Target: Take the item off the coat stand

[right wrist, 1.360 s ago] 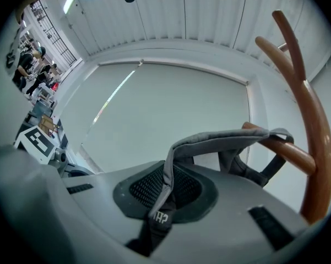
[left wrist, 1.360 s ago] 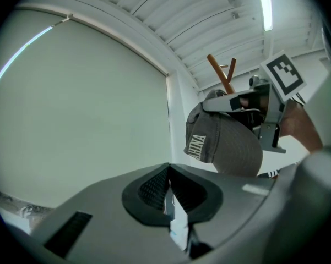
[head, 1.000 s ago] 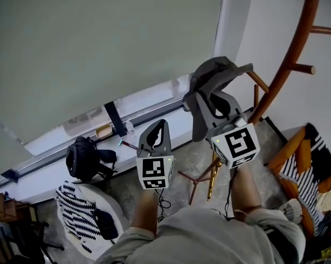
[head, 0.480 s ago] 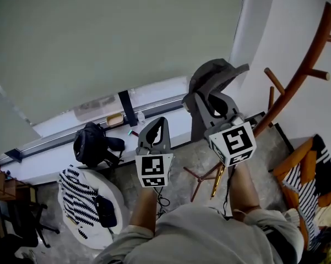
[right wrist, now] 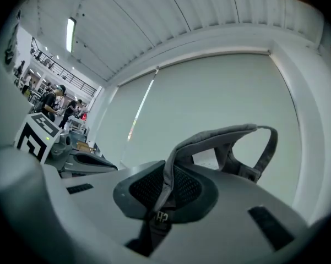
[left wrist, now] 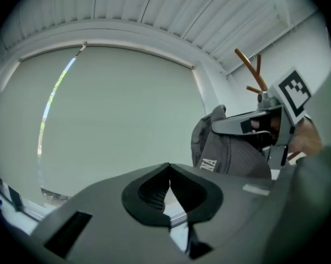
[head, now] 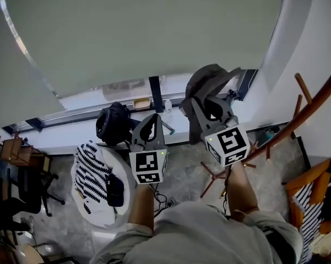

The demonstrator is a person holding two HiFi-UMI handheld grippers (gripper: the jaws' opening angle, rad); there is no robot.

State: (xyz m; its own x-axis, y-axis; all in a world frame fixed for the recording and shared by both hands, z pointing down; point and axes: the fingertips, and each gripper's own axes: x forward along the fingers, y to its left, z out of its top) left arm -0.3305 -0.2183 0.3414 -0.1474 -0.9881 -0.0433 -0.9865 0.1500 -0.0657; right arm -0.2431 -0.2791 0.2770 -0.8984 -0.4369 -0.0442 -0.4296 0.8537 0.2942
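The pale window blind (head: 154, 32) now fills the top of the head view. The wooden coat stand (head: 305, 113), at upper right a second ago, has slid to the right edge. The grey cap (head: 208, 81) hung close by the stand's pegs then; now it sits well apart from them, at upper centre. The right gripper (head: 201, 104) is clenched on the cap's fabric edge, its forearm reaching up from lower centre and its jaws pointing level toward the window. The left gripper (head: 152, 126), beside it at centre-left, points the same way, jaws closed together on nothing.
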